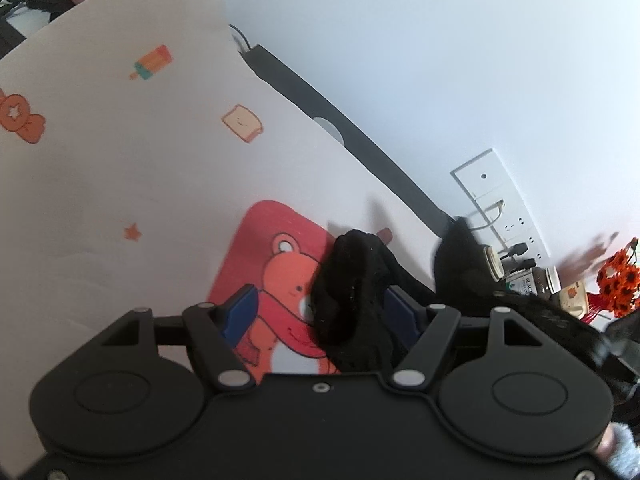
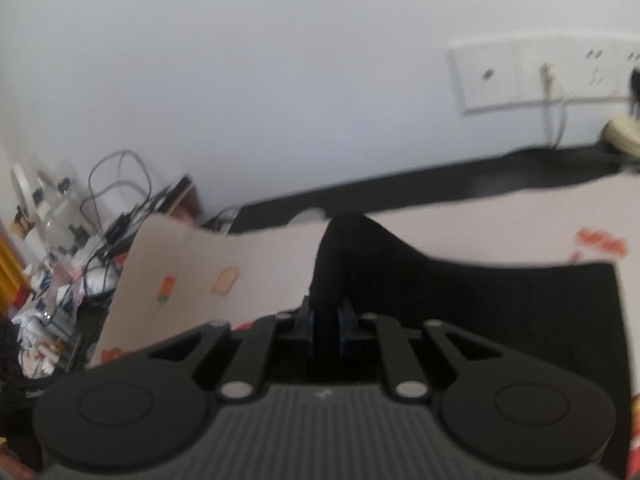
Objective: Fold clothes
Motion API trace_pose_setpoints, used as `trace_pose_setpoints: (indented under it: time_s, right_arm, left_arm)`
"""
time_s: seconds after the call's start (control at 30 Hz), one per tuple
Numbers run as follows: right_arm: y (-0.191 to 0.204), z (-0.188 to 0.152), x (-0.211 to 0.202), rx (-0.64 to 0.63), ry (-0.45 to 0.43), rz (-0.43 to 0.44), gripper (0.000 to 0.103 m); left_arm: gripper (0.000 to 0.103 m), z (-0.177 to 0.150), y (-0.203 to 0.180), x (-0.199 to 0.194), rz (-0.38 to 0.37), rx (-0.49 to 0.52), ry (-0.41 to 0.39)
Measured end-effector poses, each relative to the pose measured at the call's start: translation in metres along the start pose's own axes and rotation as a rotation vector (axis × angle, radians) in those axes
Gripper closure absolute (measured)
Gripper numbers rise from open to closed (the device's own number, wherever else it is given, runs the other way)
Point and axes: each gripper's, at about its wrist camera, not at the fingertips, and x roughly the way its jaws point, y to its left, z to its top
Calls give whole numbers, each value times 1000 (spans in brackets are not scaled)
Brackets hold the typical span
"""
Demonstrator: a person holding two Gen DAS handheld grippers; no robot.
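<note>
Black knit garment (image 1: 352,300): item one on my list, bunched at lower centre of the left wrist view, a thick fold standing between my left gripper's (image 1: 320,312) blue pads (image 1: 240,312). The jaws are spread wide; the fold lies against the right-hand pad and clear of the left-hand one, so whether it is truly pinched I cannot tell. More of the cloth trails to the lower right edge of that frame.

Same garment (image 2: 460,292) in the right wrist view: centre and right of frame, rising to a peak and spreading flat to the right. My right gripper (image 2: 326,328) has its pads pressed together on a narrow ridge of the black cloth.

White printed mat (image 1: 120,180): fills the left half of the left view, under the garment; bears an orange bear panel (image 1: 276,264), a toast motif (image 1: 242,123) and an ice-lolly motif (image 1: 152,63).

Dark tabletop (image 2: 440,188): a band beyond the mat's far edge.

White wall socket plate (image 2: 532,76): upper right, right view, with a cable hanging from it.

Jars (image 1: 532,280) and orange flowers (image 1: 618,282): right edge, left view.

Tangled cables and clutter (image 2: 80,232): left edge, right view, blurred.
</note>
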Motion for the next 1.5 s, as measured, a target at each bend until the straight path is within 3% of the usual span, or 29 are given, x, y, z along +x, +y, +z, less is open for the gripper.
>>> trace_pose_setpoints:
  time_s: [0.1,0.27,0.43,0.63,0.8,0.87,0.9,0.93,1.0,1.07,1.17,1.27,1.37,1.4,1.43,1.5]
  right_arm:
    - [16,-7,9,-2,-6,5,92]
    - [29,-7,-4,25,-54,16,92]
    - [50,-17,5,-60,-9,26,92]
    - [70,-31,31,-48,34,93,92]
    - [87,-49,67,-70,126,134,91]
    - [97,-59,83,-107,161,144,83]
    - [102,-62,84,-136,152,149,71]
    - [107,-66,86,-164,143,156,53]
    - [112,-66,79,-190,146,193,40]
    - [111,-59,64,-179,146,215,39]
    - [89,-40,28,-148,85,217,39]
    - [49,-25,-7,-134,29,99,39]
    - [12,-29,-27,-182,67,-74,42]
    - [5,-35,-30,-209,90,-111,49]
    - [-1,-42,-34,-235,114,-145,56]
    - [-5,-58,-36,-273,168,-153,59]
  left_arm:
    - [32,4,13,-4,-20,-29,1]
    - [32,10,28,6,18,-36,27]
    - [32,19,39,12,9,-94,21]
    - [32,21,45,12,17,-96,32]
    - [32,21,59,10,43,-147,24]
    - [32,23,65,7,50,-180,15]
    - [32,25,66,4,52,-189,9]
    - [32,27,67,2,53,-194,1]
    - [32,32,65,-5,57,-199,-21]
    - [32,38,60,-10,53,-192,-39]
    - [32,48,39,-14,45,-128,-53]
    - [32,45,3,-10,17,4,-36]
    - [32,23,-36,-1,-31,167,37]
    - [32,13,-49,4,-51,223,72]
    - [32,2,-61,8,-70,279,108]
    - [32,-17,-79,15,-103,358,156]
